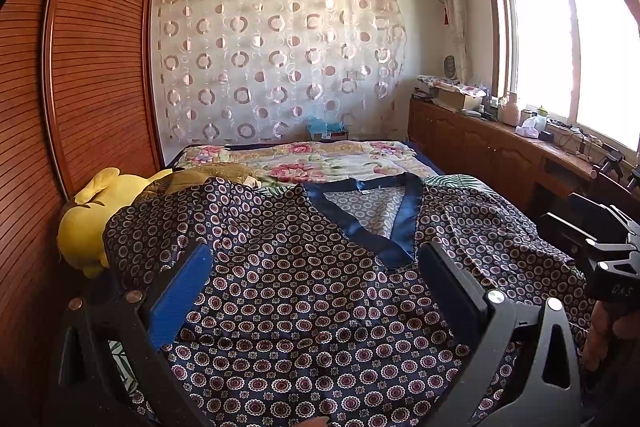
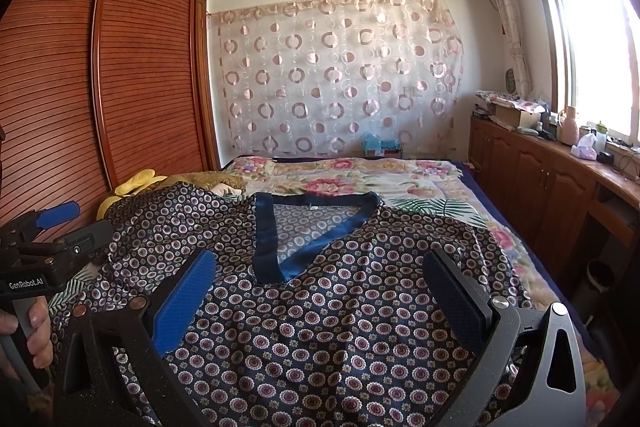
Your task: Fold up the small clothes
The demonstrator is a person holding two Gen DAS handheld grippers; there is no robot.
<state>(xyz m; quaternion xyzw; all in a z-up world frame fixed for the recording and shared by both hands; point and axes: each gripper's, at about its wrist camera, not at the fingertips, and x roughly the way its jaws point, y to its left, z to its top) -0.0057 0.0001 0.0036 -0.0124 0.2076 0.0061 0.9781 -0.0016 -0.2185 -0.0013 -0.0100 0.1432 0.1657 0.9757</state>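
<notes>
A navy patterned V-neck top (image 1: 304, 307) lay spread face-up and unfolded across the floral bedspread (image 1: 320, 159); the left gripper (image 1: 316, 291) and right gripper (image 2: 320, 291) hovered above it, jaws spread, holding nothing; folding looked wholly undone.

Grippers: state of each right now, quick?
Left gripper: open, above the patterned top, holding nothing.
Right gripper: open, above the same top, holding nothing.

Black-framed tool (image 2: 316, 291) with blue pads (image 2: 182, 303), silver screws, "GenRobot.AI" marking.
</notes>
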